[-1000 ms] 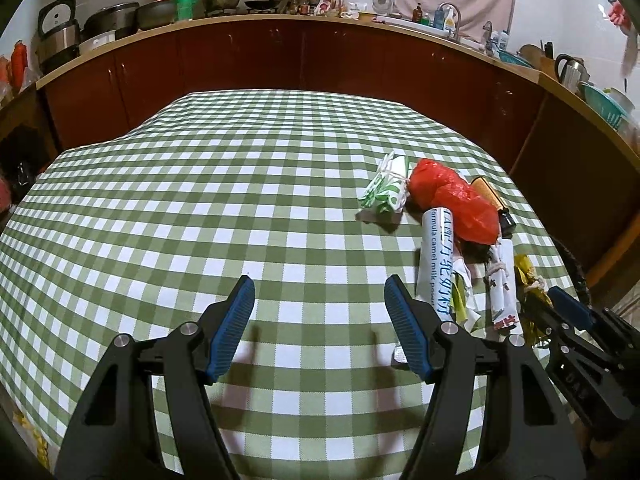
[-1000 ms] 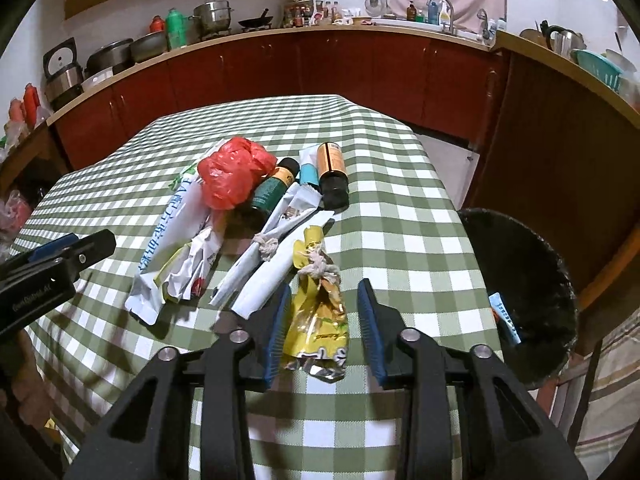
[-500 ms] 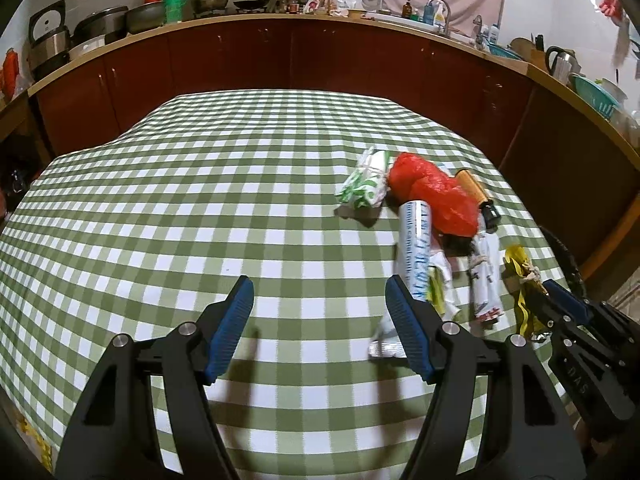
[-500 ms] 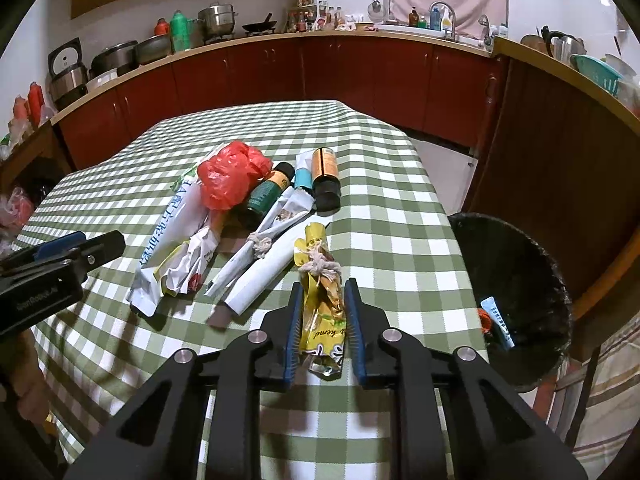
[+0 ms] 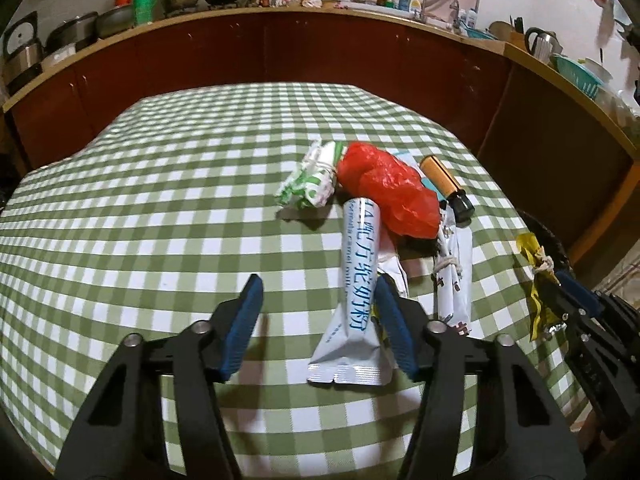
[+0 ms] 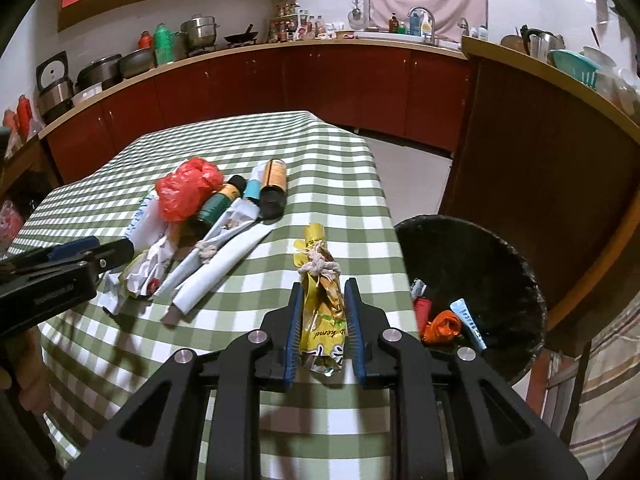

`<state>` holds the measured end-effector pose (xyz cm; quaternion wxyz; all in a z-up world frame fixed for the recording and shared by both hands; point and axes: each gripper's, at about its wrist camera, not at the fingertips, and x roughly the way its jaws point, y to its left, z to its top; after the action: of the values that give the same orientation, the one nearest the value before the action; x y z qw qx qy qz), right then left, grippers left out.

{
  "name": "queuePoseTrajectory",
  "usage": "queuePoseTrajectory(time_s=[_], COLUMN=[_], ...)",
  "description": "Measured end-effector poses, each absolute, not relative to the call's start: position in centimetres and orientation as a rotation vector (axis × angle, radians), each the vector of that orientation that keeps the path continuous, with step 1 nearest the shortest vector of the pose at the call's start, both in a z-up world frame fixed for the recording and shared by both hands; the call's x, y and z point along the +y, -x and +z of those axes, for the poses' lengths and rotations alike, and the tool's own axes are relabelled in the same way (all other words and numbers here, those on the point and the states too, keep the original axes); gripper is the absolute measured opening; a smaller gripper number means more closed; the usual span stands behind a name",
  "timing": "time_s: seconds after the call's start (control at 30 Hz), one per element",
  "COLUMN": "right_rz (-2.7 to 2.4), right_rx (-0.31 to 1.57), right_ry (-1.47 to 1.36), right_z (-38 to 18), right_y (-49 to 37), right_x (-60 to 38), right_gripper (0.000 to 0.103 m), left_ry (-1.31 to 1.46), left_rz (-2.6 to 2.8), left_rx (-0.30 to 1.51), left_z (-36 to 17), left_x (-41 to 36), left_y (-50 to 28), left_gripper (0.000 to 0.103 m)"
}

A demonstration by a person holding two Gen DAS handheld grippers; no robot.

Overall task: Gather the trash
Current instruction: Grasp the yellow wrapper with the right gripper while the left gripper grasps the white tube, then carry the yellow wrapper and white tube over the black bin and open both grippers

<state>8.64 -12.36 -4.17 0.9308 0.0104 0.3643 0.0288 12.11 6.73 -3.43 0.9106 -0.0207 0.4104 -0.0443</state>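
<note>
Trash lies in a heap on the green checked tablecloth [image 5: 160,220]. A long white and blue packet [image 5: 358,280] lies between the closing jaws of my left gripper [image 5: 318,312], close to the right finger [image 5: 390,316]; the left finger stands clear of it, so it is not gripped. My right gripper [image 6: 323,294] is shut on a yellow wrapper [image 6: 320,280] tied with string, held just above the table's right edge beside the black bin [image 6: 480,248]. The yellow wrapper [image 5: 538,264] also shows at the far right of the left wrist view.
The heap holds a red plastic bag [image 5: 390,196], an orange bottle [image 6: 273,184], a green bottle [image 6: 216,208], white rolled packets [image 6: 224,256] and a green-white packet [image 5: 310,180]. Several pieces lie in the bin. Dark cabinets [image 6: 540,168] stand close behind it.
My left gripper slid right until the white and blue packet came between its jaws, which narrowed. My right gripper shut on the yellow wrapper and carried it toward the bin.
</note>
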Motion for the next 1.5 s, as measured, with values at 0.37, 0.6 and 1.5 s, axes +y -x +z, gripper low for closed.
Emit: queuePoseTrajectory(time_s=[0.37,0.6,1.5], right_rz=[0.057,0.055,-0.150], right_rx=[0.747,0.739,0.646], right_ry=[-0.038,-0.035,-0.052], right_z=[-4.5,-4.3,-2.7], right_y=[-8.8,-8.7,-8.2], right_x=[-13.0,-13.1,-22.4], right_gripper=[0.022,0.022,0.022], left_ry=[0.056,0.061,-0.071], left_rz=[-0.170,-0.138,-0.333], left_rx=[0.866,0.833,0.728], left_z=[-4.4,-3.3,0.0], left_x=[5.8,7.1,-7.1], left_y=[-12.4,-11.3,-11.2], left_gripper=[0.015,0.013,0.013])
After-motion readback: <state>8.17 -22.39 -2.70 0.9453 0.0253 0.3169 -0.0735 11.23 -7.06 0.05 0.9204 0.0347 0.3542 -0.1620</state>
